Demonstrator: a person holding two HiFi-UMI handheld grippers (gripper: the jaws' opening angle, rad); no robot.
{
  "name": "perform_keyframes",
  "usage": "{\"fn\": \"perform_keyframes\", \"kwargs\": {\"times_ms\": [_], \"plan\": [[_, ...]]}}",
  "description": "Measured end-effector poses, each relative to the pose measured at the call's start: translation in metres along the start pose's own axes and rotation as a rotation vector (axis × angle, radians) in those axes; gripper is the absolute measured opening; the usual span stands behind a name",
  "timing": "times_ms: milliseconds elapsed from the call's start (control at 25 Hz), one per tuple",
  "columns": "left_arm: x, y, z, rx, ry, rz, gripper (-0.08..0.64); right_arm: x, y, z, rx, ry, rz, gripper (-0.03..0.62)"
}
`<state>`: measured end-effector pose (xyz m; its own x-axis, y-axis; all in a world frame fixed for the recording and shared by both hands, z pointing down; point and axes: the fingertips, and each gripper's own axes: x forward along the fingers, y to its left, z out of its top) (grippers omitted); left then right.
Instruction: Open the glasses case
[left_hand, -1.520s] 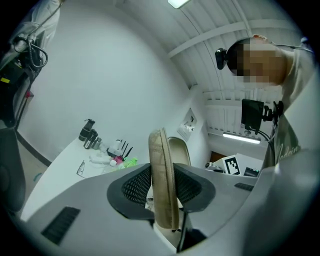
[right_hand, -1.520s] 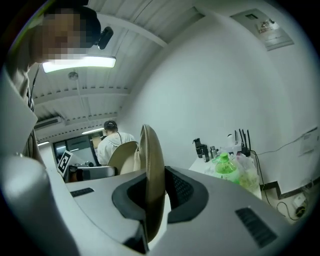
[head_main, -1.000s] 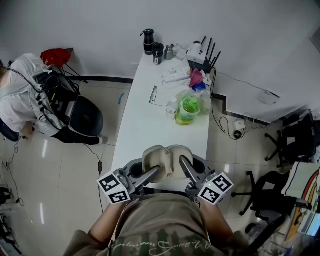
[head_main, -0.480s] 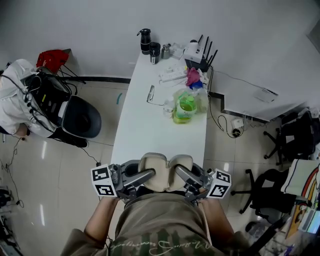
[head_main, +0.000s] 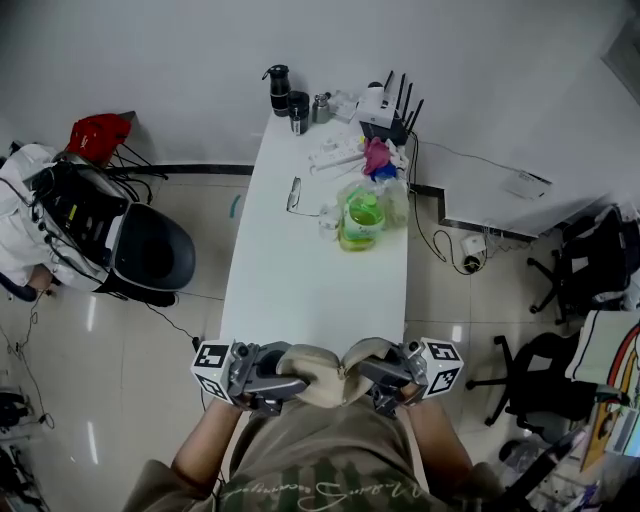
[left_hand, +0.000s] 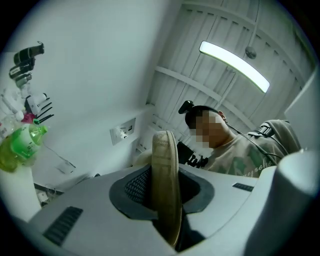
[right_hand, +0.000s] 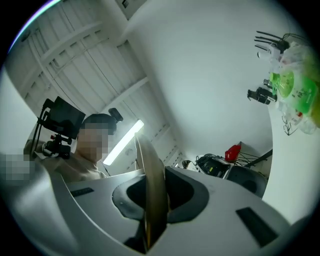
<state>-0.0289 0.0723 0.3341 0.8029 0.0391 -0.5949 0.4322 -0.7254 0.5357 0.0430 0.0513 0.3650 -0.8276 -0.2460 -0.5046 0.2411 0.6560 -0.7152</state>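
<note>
The beige glasses case (head_main: 325, 368) is held up off the table's near end, close to my chest, its two shell halves spread apart. My left gripper (head_main: 298, 381) is shut on the left half and my right gripper (head_main: 358, 372) on the right half. In the left gripper view the rim of the case (left_hand: 164, 170) stands upright, pinched between the dark pads of the left gripper (left_hand: 165, 200), which points up at the ceiling. The right gripper view shows the other rim (right_hand: 150, 175) clamped thinly in the right gripper (right_hand: 152, 210). The case's inside is hidden.
A long white table (head_main: 300, 270) stretches away from me. On its far half lie a pair of glasses (head_main: 293, 195), a green bottle in a clear bag (head_main: 360, 215), dark flasks (head_main: 278, 88) and a router (head_main: 385, 105). A black chair (head_main: 150, 255) stands to the left.
Both grippers have drawn the case back toward my body and lifted it, tipping upward. The case sits lower in the head view, its halves still spread.
</note>
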Motion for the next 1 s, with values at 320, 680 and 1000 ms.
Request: {"fn": "perform_keyframes", "kwargs": {"times_ms": [320, 680, 1000], "plan": [[-0.059, 0.097, -0.029, 0.209, 0.156, 0.47, 0.089, -0.052, -0.095, -0.002, -0.245, 0.062, -0.445, 0.041], [-0.087, 0.115, -0.039, 0.31, 0.251, 0.615, 0.133, -0.066, -0.141, -0.001, -0.304, 0.074, -0.604, 0.041], [-0.108, 0.1, 0.016, 0.409, 0.041, 0.647, 0.143, -0.096, -0.193, 0.005, -0.126, 0.003, -0.784, 0.043]]}}
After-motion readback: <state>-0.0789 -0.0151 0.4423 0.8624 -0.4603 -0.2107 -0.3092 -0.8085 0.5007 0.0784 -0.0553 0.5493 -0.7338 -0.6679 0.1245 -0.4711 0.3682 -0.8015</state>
